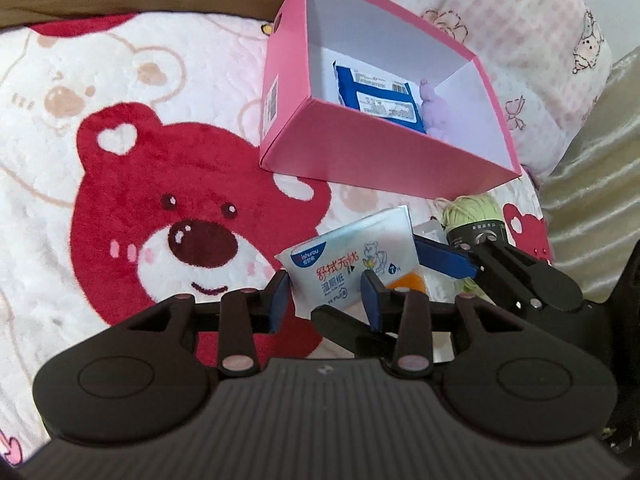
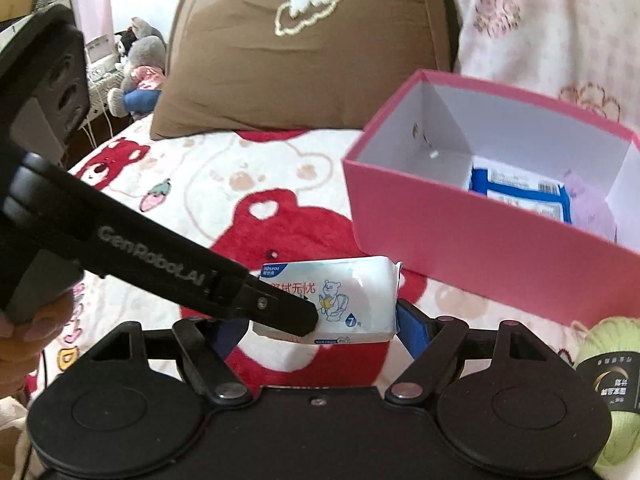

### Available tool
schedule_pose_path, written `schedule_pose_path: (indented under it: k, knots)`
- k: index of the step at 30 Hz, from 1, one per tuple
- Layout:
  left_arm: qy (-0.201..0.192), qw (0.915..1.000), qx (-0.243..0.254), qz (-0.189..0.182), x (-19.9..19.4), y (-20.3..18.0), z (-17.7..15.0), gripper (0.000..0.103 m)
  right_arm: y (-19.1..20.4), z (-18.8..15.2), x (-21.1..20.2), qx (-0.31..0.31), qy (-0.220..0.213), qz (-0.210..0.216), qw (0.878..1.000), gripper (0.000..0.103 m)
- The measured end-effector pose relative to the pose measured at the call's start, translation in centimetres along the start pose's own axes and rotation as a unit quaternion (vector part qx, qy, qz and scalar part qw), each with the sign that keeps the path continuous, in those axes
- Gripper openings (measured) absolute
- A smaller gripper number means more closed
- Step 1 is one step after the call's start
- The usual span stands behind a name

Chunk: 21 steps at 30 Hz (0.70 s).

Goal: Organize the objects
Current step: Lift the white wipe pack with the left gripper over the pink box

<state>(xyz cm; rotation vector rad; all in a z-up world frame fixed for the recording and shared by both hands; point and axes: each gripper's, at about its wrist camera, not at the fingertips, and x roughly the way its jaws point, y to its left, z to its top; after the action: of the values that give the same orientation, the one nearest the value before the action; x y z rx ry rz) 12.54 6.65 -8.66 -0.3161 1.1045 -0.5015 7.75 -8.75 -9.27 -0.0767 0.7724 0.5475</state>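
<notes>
Nearest the lens, the left gripper has its blue-padded fingers set on either side of a small white plastic pack of wet wipes with a cartoon bear print, and the pack sits between them, lifted off the red-and-white plush bear blanket just in front of the open pink cardboard box. The right gripper meets the same pack from the box's near side, its pads at the pack's ends. Both appear closed on it, so this reads as a hand-over or a two-handed carry. The next move likely calls for one gripper to let go and the other to lift the pack over the box's near wall and set it beside the blue-and-white packet and the pale purple soft item already inside. A light green ball of yarn with a dark label, just right of the box's near corner, is cut off at the frame edge. An orange thing behind the pack is too hidden to identify.
</notes>
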Motion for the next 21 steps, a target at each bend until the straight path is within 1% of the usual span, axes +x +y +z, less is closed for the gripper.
schedule_pose_path:
  k: [4, 11, 17, 21]
  knots:
    - [-0.016, 0.9997, 0.018, 0.009, -1.3, -1.1, -0.2, 0.037, 0.6, 0.4, -1.1, -0.009, -0.011, -0.009, 1.000, 0.082]
    - [-0.040, 0.9987, 0.028, 0.016, -3.4, -2.0, -0.6, 0.037, 1.4, 1.0, -2.9, -0.015, -0.023, -0.008, 1.000, 0.082]
    - [-0.072, 0.9969, 0.026, 0.017, -5.1, -3.2, -1.5, 0.037, 2.0, 1.4, -4.5, -0.022, -0.031, -0.010, 0.999, 0.082]
    - [-0.083, 0.9962, 0.022, 0.015, -5.8, -3.7, -1.6, 0.037, 2.2, 1.6, -5.5, -0.028, -0.036, -0.011, 0.999, 0.082]
